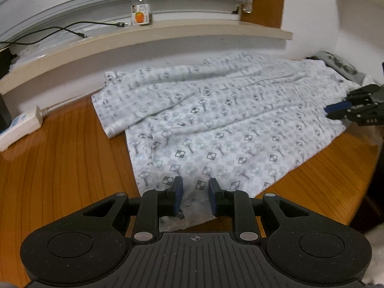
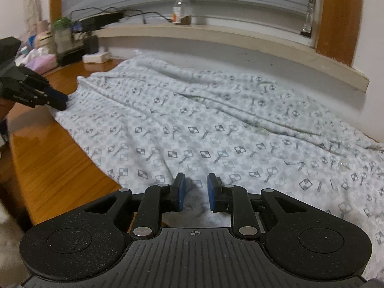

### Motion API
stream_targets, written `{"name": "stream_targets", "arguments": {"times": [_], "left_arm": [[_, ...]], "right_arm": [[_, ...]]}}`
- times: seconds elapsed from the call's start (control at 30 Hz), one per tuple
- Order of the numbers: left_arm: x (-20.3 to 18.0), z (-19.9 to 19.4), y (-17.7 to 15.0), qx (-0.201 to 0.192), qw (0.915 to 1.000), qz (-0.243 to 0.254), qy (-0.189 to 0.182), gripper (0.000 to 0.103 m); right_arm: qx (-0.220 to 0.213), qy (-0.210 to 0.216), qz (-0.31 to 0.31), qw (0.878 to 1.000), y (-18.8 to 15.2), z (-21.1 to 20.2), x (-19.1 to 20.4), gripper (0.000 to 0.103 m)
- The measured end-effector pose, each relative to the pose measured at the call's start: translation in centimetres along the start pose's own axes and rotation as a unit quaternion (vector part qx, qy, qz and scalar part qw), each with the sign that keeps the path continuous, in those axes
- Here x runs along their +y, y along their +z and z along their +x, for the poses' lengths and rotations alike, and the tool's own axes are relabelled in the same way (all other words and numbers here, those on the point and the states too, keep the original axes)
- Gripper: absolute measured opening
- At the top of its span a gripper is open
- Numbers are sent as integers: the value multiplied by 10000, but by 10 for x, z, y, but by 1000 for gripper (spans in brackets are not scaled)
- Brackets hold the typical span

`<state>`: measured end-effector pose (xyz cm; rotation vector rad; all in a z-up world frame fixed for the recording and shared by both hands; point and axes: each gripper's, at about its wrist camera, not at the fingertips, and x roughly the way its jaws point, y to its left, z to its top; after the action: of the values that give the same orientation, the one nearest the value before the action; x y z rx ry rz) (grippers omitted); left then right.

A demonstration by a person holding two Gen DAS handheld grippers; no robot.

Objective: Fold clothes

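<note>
A white and pale blue shirt (image 1: pixel 216 124) printed with small checkered squares lies spread and wrinkled on the wooden table (image 1: pixel 60 163). My left gripper (image 1: pixel 195 184) is open, its blue pads (image 1: pixel 178 192) on either side of the shirt's near corner, low over the cloth. The right gripper (image 1: pixel 336 111) shows at the shirt's right edge in this view. In the right wrist view the same shirt (image 2: pixel 216 132) fills the table, and my right gripper (image 2: pixel 196 180) is open just above its near hem. The left gripper (image 2: pixel 58 102) sits at the shirt's far left edge there.
A windowsill (image 1: pixel 168 33) runs behind the table with a glass jar (image 1: pixel 141 9) and black cables (image 1: pixel 60 30). A white power strip (image 1: pixel 21 124) lies at the left. A dark-patterned item (image 1: pixel 340 64) sits at the far right. Bottles and boxes (image 2: pixel 60 38) crowd the back left.
</note>
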<state>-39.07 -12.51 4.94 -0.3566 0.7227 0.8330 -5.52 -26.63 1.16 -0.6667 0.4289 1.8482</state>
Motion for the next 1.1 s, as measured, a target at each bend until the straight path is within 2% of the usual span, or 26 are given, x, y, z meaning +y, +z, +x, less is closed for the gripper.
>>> {"name": "stream_targets", "arguments": {"times": [0.17,0.23,0.27,0.33,0.4,0.57,0.67,0.73,0.83,0.9,0.97,1.0,1.07,1.1], "left_arm": [[-4,-8,-1,-15,10000,69,-1,26],[-2,-6,8,-117,9997,115,160,40],[-1,-4,13,-182,9994,153,245,42],[2,-2,22,-307,9986,258,341,50],[8,4,31,-365,9984,243,368,53],[22,28,42,-220,9991,303,197,53],[26,35,41,-164,9992,328,129,42],[28,35,40,-222,9991,325,130,18],[31,29,39,-342,9990,274,71,4],[34,25,40,-395,9991,170,69,4],[39,21,42,-469,9987,-51,167,4],[43,20,43,-501,9984,-204,164,4],[46,22,45,-496,9979,-335,248,4],[45,24,45,-477,9977,-360,311,6]], "right_arm": [[-143,-66,-98,9998,-3,-10,-1,21],[-203,-95,-136,9997,-5,-14,-2,22],[-232,-109,-156,9995,-5,-16,-2,22],[-292,-138,-195,9993,-6,-20,-3,32],[-365,-214,-173,9990,-6,-26,-8,37],[-165,-772,-254,9966,-5,-25,-40,38],[-74,-842,-279,9960,-5,-19,-57,38],[-73,-1002,-384,9942,-3,-14,-61,46],[-169,-1094,-383,9931,-1,-10,-69,49],[-21,-1013,-283,9944,-2,-2,-75,45],[-61,-922,-200,9955,-4,-2,-79,15],[-151,-884,-144,9959,-6,-5,-82,7],[-494,-903,64,9947,-4,-14,-84,7],[-530,-947,80,9941,-3,-14,-83,7]]}}
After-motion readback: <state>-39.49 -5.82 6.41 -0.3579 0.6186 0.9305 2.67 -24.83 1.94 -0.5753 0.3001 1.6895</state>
